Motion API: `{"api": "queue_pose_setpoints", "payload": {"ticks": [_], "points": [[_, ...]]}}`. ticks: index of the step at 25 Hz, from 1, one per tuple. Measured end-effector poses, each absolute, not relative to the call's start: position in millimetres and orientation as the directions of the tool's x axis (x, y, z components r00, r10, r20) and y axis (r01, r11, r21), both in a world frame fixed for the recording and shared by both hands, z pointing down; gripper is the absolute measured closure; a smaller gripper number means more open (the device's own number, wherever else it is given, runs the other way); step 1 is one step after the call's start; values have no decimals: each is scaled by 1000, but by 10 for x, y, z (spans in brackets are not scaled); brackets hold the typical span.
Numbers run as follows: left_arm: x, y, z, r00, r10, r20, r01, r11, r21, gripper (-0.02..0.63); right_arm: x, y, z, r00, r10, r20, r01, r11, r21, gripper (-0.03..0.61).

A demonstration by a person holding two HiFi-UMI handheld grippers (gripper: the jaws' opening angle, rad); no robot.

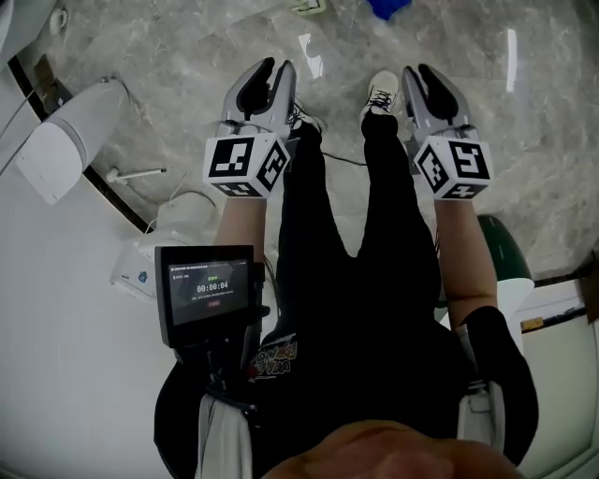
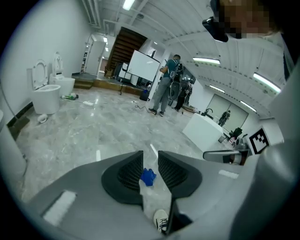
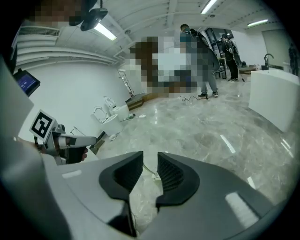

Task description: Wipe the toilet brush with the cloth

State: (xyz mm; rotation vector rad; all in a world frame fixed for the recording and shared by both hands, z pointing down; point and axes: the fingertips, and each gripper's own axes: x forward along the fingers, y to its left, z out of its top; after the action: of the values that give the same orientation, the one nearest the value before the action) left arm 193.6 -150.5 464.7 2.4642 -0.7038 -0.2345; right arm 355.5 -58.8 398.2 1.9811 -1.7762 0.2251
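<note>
The blue cloth [image 1: 388, 7] lies on the grey marble floor ahead of me, at the top edge of the head view. In the left gripper view the cloth [image 2: 148, 176] shows on the floor through the gap of the jaws. A thin white handle [image 1: 138, 173] beside a round white holder [image 1: 190, 211], which looks like the toilet brush, stands at the left near the wall. My left gripper [image 1: 274, 67] [image 2: 150, 157] and my right gripper [image 1: 418, 70] [image 3: 150, 157] are held out level in front of me, both open and empty.
A white toilet [image 1: 67, 142] stands against the left wall, with a white box [image 1: 136, 273] below it. Two more toilets [image 2: 47, 93] stand far off. People [image 2: 168, 84] stand across the room by a white counter [image 2: 202, 131]. My shoes [image 1: 379, 94] are below the grippers.
</note>
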Motion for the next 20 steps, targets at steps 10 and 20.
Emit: {"api": "queue_pose_setpoints", "payload": {"ticks": [10,20], "points": [[1528,-2299,3530,688,-708,-161,-597,-678,428,514,3628,-1724,3356,64,-955,289,-947,33,318,466],[1997,-1247,2754,822,-508,-258,-306,-776,551,523,4932,-487,2691,453,-696,558,-793,-29,608,437]]}}
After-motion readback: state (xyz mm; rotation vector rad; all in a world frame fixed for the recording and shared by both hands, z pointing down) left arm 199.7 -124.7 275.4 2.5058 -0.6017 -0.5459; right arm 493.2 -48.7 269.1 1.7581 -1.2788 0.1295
